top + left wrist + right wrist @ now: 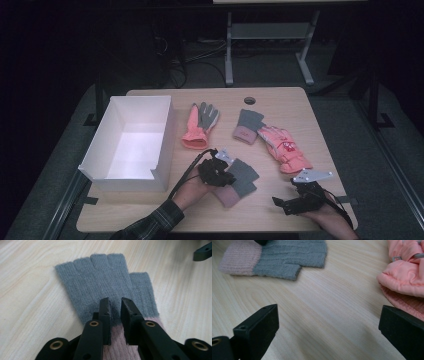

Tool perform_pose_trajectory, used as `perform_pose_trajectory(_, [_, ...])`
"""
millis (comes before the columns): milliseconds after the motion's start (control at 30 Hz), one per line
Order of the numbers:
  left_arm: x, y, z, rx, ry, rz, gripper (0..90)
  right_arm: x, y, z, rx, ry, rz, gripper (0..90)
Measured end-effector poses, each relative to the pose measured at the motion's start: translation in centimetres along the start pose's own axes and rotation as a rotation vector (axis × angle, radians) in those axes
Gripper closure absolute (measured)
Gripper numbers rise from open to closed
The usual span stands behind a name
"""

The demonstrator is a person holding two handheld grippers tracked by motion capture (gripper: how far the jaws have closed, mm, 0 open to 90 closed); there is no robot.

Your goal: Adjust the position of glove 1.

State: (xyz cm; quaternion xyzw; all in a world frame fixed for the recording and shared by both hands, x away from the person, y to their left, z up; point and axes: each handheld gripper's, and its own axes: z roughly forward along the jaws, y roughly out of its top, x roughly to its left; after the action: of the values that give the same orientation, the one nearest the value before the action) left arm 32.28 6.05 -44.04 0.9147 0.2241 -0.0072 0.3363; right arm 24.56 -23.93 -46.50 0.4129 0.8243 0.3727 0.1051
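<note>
black jaws of the left gripper [115, 307] stood nearest the lens, drawn close with a narrow gap between them, a pinch of grey knit gathered in that gap. pads looked pressed onto the fabric, so i judged the grip taken, low on the palm just above the cuff.

held thing: grey fingerless knitted glove with a pale pink ribbed cuff [239, 181], flat on the light wooden table [260, 210], near the front edge, a little right of the middle. finger stubs pointed away from the left gripper, cuff toward the person. gripping near the cuff probably lets the whole glove hang free when lifted.

right gripper [295, 197] rested near the front right corner, jaws spread wide, nothing between them, bare wood below. likely waiting its turn.

white open cardboard box [131, 142] sat along the left edge, hollow and unfilled, probably the place for the gloves. likely mate of the held glove, grey with pink cuff [247, 126], lay toward the far edge right of centre. salmon padded ski glove [282, 147] lay just beside it, toward the right edge. salmon glove with grey palm [200, 125] lay next to the box, mid-table.

judgement: sorting barely begun, lift toward the box next.
</note>
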Motion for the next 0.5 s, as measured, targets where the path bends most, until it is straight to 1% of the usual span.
perform_pose_trajectory(33, [0.0,-0.1,-0.3,0.008,-0.004,0.013,76.9,0.0,0.0,0.0,0.000,0.000,0.001,2.5])
perform_pose_trajectory(67, [0.0,-0.1,-0.3,0.008,-0.004,0.013,77.0,0.0,0.0,0.0,0.000,0.000,0.001,2.5])
perform_pose_trajectory(133, [0.0,-0.3,-0.8,-0.004,0.004,0.020,76.5,0.0,0.0,0.0,-0.001,-0.001,0.003,2.5])
perform_pose_trajectory(167, [0.1,-0.4,-1.1,-0.009,0.012,0.018,74.7,0.0,0.0,0.0,-0.001,0.000,0.002,2.5])
perform_pose_trajectory(200, [0.3,-0.4,-1.3,-0.004,0.021,0.026,73.8,0.1,0.0,0.0,0.003,-0.001,0.004,2.5])
perform_pose_trajectory(233, [0.5,-0.4,-1.4,-0.009,0.027,0.019,71.6,0.1,0.0,0.0,0.005,-0.001,0.004,2.5])
perform_pose_trajectory(267, [0.6,-0.4,-1.4,-0.024,0.031,-0.003,69.2,0.1,0.0,0.0,0.005,-0.002,0.001,2.5])
perform_pose_trajectory(300, [0.6,-0.4,-1.4,-0.024,0.031,-0.003,66.4,0.1,0.0,0.0,0.006,-0.003,0.002,2.5])
perform_pose_trajectory(367, [1.4,0.1,-1.4,-0.014,0.047,0.000,61.6,0.1,0.0,0.0,0.007,-0.002,0.003,2.5])
perform_pose_trajectory(467, [1.8,0.3,-1.3,-0.014,0.052,-0.004,59.7,0.2,0.0,0.0,0.010,-0.002,0.004,2.5])
perform_pose_trajectory(500, [2.3,0.8,-1.2,-0.018,0.062,-0.011,58.4,0.2,0.0,0.0,0.008,-0.002,0.006,2.5])
